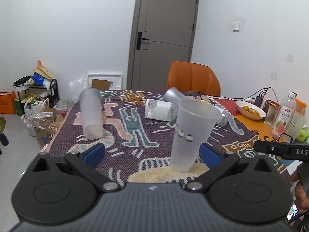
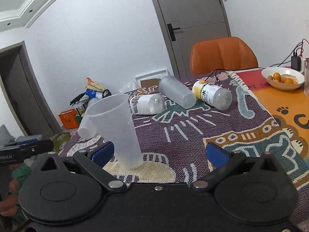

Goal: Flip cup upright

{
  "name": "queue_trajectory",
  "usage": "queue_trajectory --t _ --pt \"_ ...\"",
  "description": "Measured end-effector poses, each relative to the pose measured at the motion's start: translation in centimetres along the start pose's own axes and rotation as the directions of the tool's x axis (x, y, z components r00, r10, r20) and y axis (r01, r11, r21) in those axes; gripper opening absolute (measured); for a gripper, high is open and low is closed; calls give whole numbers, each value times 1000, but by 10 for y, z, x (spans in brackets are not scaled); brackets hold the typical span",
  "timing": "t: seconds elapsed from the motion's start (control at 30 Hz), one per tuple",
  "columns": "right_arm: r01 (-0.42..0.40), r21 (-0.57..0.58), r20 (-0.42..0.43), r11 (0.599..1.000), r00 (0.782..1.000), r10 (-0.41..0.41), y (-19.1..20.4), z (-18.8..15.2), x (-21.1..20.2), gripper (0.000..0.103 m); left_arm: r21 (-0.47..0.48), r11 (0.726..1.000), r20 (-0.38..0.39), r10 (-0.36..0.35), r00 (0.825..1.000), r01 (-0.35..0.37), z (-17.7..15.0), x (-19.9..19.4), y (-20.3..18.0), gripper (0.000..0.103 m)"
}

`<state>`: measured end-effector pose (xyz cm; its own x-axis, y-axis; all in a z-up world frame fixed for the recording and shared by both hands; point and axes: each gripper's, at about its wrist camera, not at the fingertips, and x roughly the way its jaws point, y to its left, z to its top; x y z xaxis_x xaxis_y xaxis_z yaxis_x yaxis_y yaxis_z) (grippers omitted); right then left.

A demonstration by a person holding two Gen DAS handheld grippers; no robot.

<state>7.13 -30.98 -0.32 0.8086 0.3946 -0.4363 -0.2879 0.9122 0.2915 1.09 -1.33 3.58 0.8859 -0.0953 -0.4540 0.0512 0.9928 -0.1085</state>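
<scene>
A frosted plastic cup [image 1: 191, 133] stands upright, mouth up, on the patterned cloth, leaning slightly. It also shows in the right wrist view [image 2: 117, 129]. My left gripper [image 1: 151, 153] is open, the cup just inside its right finger [image 1: 209, 154]. My right gripper [image 2: 159, 152] is open, the cup close by its left finger [image 2: 102, 152]; touch cannot be told. A second frosted cup [image 1: 91, 114] lies on its side at the left. A third frosted cup [image 2: 176, 93] lies on its side further back.
Two plastic bottles [image 2: 147, 104] [image 2: 212, 94] lie on the cloth [image 1: 135, 127]. A bowl of oranges [image 1: 250, 110], a juice bottle [image 1: 284, 115] and cables sit at the right. An orange chair [image 1: 193, 78] stands behind the table. Clutter lies on the floor at the left.
</scene>
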Motion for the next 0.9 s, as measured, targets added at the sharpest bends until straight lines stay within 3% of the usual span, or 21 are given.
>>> queue_trajectory --t 0.9 --pt "-32 -88 -53 996 998 27 21 -22 -2 103 9 1000 -84 6 996 -5 -34 0 0 103"
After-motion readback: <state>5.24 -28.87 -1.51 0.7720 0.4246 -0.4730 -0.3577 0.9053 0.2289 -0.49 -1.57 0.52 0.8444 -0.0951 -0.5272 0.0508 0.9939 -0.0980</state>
